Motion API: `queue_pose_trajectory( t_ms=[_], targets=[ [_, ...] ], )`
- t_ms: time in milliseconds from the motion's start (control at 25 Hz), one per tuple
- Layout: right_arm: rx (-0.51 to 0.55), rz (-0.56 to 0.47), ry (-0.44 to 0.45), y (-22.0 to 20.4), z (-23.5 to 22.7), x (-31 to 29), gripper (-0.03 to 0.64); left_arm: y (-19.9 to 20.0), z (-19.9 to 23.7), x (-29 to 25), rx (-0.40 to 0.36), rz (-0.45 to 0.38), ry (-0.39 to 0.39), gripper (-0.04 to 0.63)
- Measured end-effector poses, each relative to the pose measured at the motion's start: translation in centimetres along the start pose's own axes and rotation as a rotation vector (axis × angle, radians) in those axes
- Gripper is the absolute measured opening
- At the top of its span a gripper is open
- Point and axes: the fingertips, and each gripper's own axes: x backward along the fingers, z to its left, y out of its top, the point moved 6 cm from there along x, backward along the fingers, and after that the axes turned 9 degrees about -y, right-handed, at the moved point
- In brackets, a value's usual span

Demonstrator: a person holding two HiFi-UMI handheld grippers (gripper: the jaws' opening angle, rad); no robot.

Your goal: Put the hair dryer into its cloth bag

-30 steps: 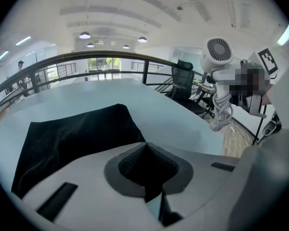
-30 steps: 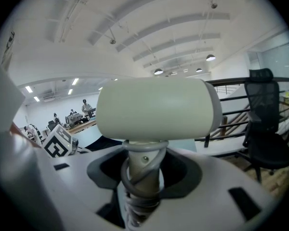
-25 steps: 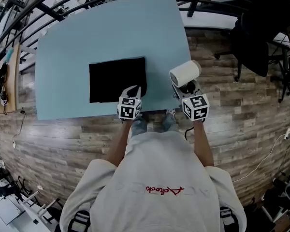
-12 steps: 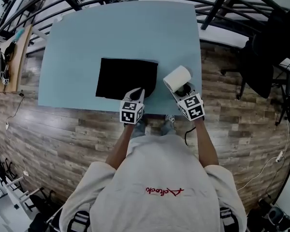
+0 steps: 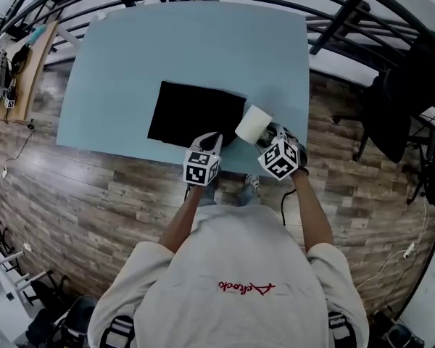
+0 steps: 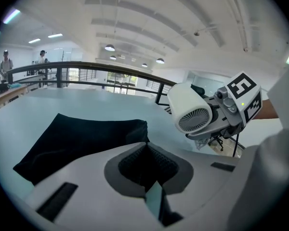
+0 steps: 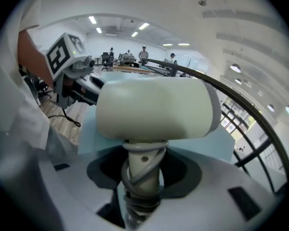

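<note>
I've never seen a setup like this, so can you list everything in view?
table: one, light blue, centre
cloth bag: one, black, on the table
hair dryer: one, white, above the table's near edge
office chair: one, black, right
floor: one, brown wood planks, all around
sweatshirt: one, light grey, bottom
left gripper: one, grey, shut on the cloth bag's near corner
right gripper: one, grey, shut on the hair dryer's handle

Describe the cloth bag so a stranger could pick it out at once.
On the pale blue table, near its front edge, lies a flat black cloth bag, its near right corner pinched by the left gripper. It is the only dark, limp thing there; the white hair dryer beside it is rigid, held by the right gripper.
</note>
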Motion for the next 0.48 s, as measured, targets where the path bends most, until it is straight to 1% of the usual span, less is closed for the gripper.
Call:
queue_pose_trajectory(
  t_ms=[160,280,480],
  targets=[
    [0.134,0.041,0.007,0.0,0.9,-0.7,0.201,0.0,0.1,0.0,0.005,-0.007,-0.002,0.014],
    [0.207,0.071,0.018,-0.4,1.3,-1.3,0.201,-0.2,-0.1,-0.1,0.005,-0.005,-0.007,0.014],
    [0.237,0.119,0.058,-0.8,1.7,-2.5,0.201,-0.2,-0.4,-0.2,0.004,-0.006,-0.02,0.014]
  ],
)
